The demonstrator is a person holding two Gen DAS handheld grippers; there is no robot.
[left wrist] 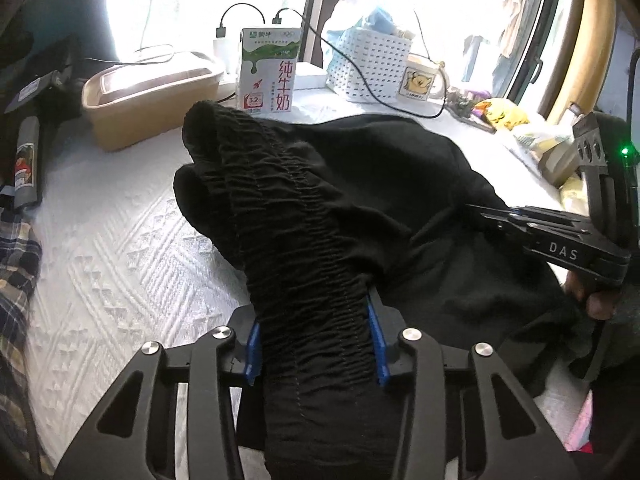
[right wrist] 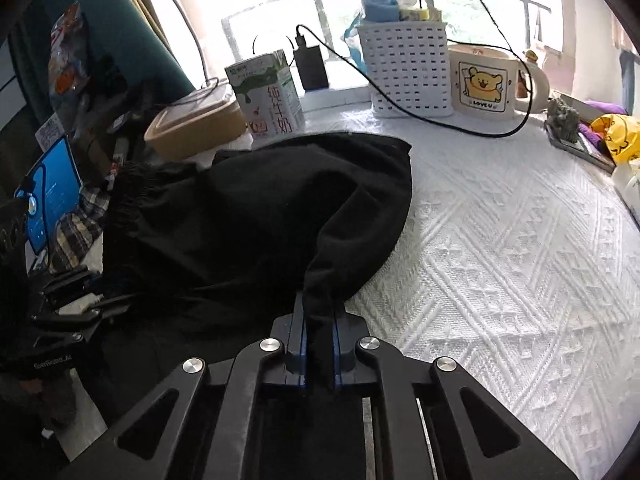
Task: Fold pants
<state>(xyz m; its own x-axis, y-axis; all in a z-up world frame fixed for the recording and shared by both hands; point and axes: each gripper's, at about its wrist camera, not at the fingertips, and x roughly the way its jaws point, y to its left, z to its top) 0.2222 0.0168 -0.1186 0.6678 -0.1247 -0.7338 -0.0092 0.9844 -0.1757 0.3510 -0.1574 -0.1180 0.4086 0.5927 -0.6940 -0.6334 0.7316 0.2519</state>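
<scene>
Pants point(left wrist: 360, 184), black and soft, lie heaped across the middle of a white quilted surface point(right wrist: 500, 240), their gathered elastic waistband point(left wrist: 288, 240) rising from the lower centre of the left wrist view toward the milk carton point(left wrist: 269, 70) at upper centre. Left hand-held gripper point(left wrist: 316, 344) has the waistband between its blue pads, which press on the bunched elastic from both sides. Right hand-held gripper point(right wrist: 319, 340), at the lower centre of its own view, is pinched nearly together on a thin fold of plain cloth from which the fabric fans upward. Material of this kind appears light, limp and non-fragile; it would likely sag and drape from any held point rather than keep a shape, and a pull at one corner could drag the whole heap. Ribbed elastic looks the firmest, least slippery place to take hold, since its bulk fills the jaws; thin single layers such as the one in the right pinch could slide out under tension. Clutter rings the garment: a tan lidded box point(left wrist: 152, 92), a white perforated basket point(right wrist: 404, 68), a bear mug point(right wrist: 486, 80) and a black cable point(right wrist: 440, 120) at the upper part of the frames, any of which a swinging leg might catch.
</scene>
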